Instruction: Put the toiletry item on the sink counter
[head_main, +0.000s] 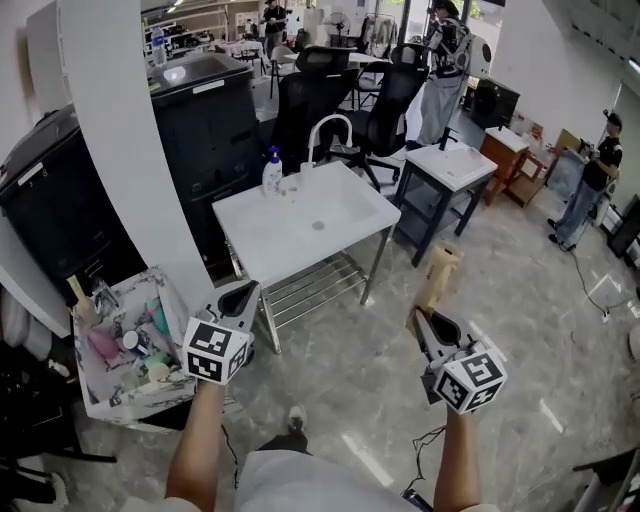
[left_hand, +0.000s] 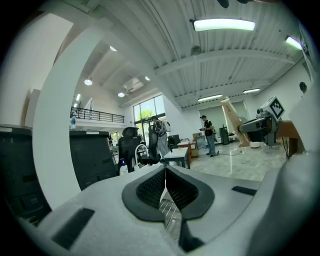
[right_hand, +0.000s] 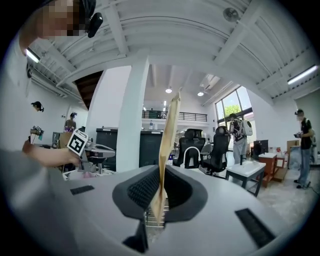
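Note:
My right gripper (head_main: 426, 326) is shut on a flat tan toiletry packet (head_main: 438, 283), which stands upright out of the jaws above the floor. In the right gripper view the packet (right_hand: 168, 145) rises straight up between the pads. My left gripper (head_main: 238, 298) is shut with nothing in it, at the right edge of the toiletry basket (head_main: 92, 398). The white sink counter (head_main: 262, 242) stands ahead of both grippers, with a curved tap (head_main: 331, 124) and a soap bottle (head_main: 272, 172) at its back edge. In the left gripper view the jaws (left_hand: 165, 174) meet edge to edge and the soap bottle (left_hand: 123, 167) shows beyond.
A white pillar (head_main: 130, 140) and black cabinets (head_main: 205, 120) stand to the left. A second sink table (head_main: 452, 166) is at the right rear, with office chairs (head_main: 385, 100) behind. People stand at the far right (head_main: 592, 180) and at the back (head_main: 440, 70). The floor is marbled tile.

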